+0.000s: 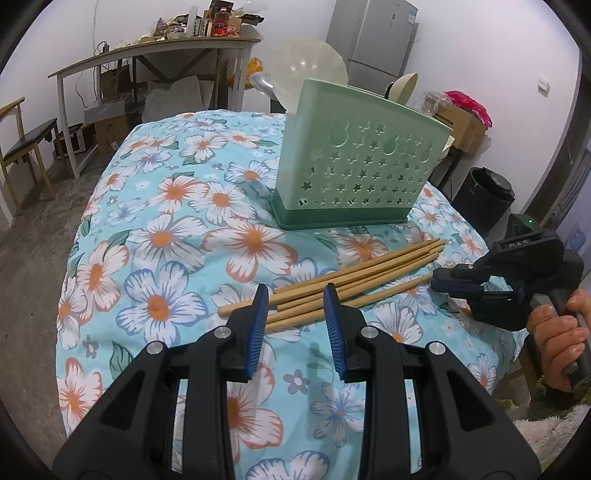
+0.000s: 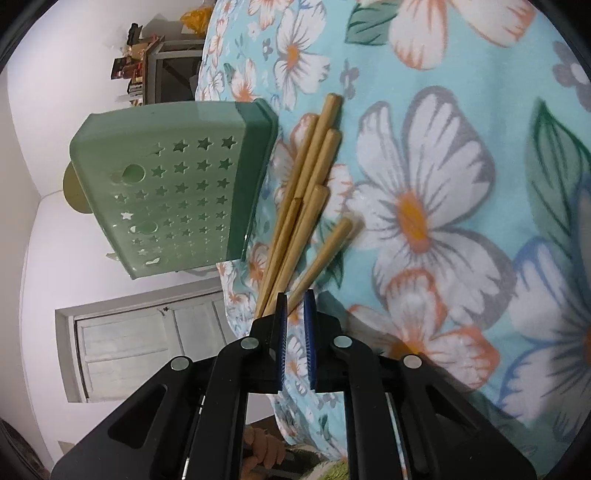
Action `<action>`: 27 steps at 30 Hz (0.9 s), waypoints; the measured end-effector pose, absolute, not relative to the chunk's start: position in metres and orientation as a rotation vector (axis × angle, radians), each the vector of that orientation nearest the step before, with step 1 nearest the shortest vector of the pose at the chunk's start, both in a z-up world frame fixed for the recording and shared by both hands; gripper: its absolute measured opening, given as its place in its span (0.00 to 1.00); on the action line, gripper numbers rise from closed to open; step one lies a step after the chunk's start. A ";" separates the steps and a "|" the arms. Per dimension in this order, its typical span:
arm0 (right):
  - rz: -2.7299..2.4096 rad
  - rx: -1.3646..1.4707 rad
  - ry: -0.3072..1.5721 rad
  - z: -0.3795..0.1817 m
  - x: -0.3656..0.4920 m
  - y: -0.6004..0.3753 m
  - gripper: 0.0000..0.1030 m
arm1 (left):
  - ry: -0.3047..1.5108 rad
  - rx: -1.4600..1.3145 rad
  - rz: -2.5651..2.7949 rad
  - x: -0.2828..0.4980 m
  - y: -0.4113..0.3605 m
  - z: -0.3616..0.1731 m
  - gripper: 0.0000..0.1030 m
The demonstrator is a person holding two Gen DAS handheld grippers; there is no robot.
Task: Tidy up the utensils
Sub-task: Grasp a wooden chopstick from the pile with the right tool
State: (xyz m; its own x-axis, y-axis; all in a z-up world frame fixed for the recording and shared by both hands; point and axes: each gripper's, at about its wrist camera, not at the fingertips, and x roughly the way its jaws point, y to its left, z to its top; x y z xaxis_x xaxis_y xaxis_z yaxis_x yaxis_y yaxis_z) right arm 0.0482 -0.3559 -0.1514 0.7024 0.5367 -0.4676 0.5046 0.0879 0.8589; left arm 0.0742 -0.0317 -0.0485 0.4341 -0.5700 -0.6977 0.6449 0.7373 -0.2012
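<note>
Several wooden chopsticks (image 1: 347, 282) lie in a loose bundle on the floral cloth, in front of a green perforated utensil holder (image 1: 354, 158). My left gripper (image 1: 295, 295) is open, its blue pads just above the thick ends of the chopsticks, empty. My right gripper (image 1: 443, 280) comes in from the right, turned on its side, at the thin tip of the nearest chopstick. In the right wrist view the right gripper (image 2: 295, 295) has its jaws nearly closed around the tip of one chopstick (image 2: 321, 254); the holder (image 2: 166, 192) stands to the left of the bundle.
The floral cloth (image 1: 166, 236) covers a round table. Bowls and a clear lid (image 1: 306, 74) sit behind the holder. A grey table (image 1: 147, 55), a wooden chair (image 1: 22, 144), a fridge (image 1: 376, 33) and a black bin (image 1: 484, 195) stand around.
</note>
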 end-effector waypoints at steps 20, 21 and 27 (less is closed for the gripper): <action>-0.033 1.593 0.855 -0.165 0.064 -0.349 0.10 | 0.836 0.079 -0.754 0.079 -0.025 -0.051 0.28; -0.032 1.589 0.854 -0.164 0.063 -0.348 0.10 | 0.837 0.077 -0.752 0.079 -0.025 -0.051 0.28; -0.017 1.564 0.848 -0.158 0.051 -0.352 0.09 | 0.843 0.070 -0.757 0.081 -0.026 -0.050 0.28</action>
